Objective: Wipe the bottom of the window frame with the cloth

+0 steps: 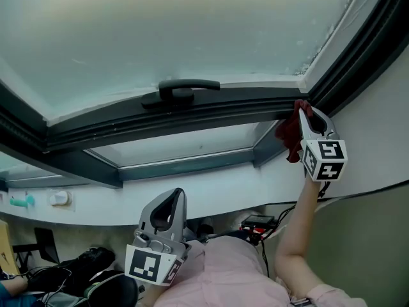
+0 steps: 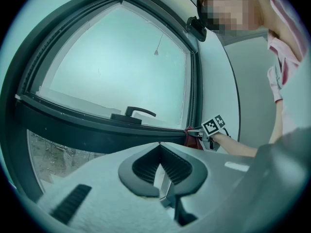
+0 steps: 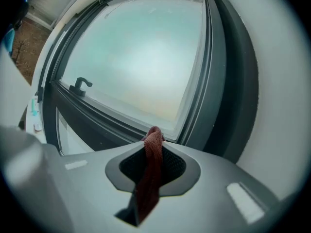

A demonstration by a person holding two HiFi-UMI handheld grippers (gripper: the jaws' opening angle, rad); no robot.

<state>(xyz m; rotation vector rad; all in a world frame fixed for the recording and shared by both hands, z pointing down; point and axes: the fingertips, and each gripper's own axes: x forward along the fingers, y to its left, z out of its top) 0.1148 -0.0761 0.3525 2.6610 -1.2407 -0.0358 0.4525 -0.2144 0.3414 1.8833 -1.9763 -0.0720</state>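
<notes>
My right gripper (image 3: pixel 154 141) is clenched on the cloth (image 3: pixel 149 176). A dark red fold is pinched between the jaws, its top poking just past the tips and the rest trailing back toward the camera. In the head view the cloth sits at the right-hand end of the bottom rail (image 1: pixel 192 112) of the window frame, in the corner where the rail meets the right upright (image 1: pixel 358 50). My left gripper (image 2: pixel 160 144) is closed with nothing between its jaws. It hangs low near my chest, well apart from the frame.

Procedure, as I judge it:
1. Start in this corner and work leftward along the rail in one steady pass.
2. Tilt the gripper so the bunched cloth, not the jaw tips, meets the rail.
3. Hold the clamp firm. Only a narrow fold is gripped, and drag could pull it free.
4. At the handle (image 1: pixel 182 91), lift over or work around its base, then resume on the far side.

Limits of view:
- I cannot confirm that the cloth is pressing on the rail. In the head view it overlaps the corner, and in the right gripper view its tip covers the spot.
- The rail's left end runs out of the head view.
- I cannot tell whether the rail carries any dirt.
- Part of the hanging cloth is behind the gripper body.
</notes>
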